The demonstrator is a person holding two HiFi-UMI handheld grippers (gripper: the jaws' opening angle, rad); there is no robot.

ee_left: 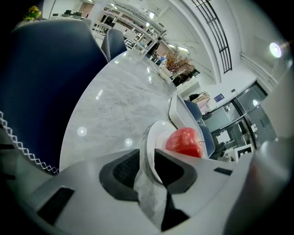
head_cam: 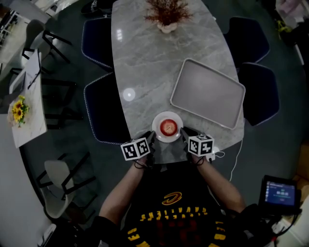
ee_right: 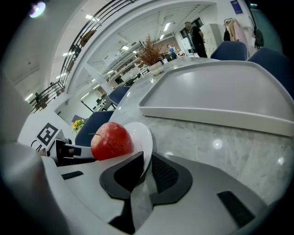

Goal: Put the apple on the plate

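Part of the plate (ee_left: 158, 133) rim behind the left hand-held gripper (ee_left: 146, 158); dried plant (head_cam: 166, 12) cropped by head view's edge

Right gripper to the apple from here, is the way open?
Probably not yet: the right gripper has its tongs clamped on the rim of the plate and must let go first. Beyond that, nothing stands between it and the apple, sitting on that plate.

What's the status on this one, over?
Both shut: left gripper and right gripper on opposite rims of the plate. The apple sits on the plate. The tray lies apart; nothing is in the way.
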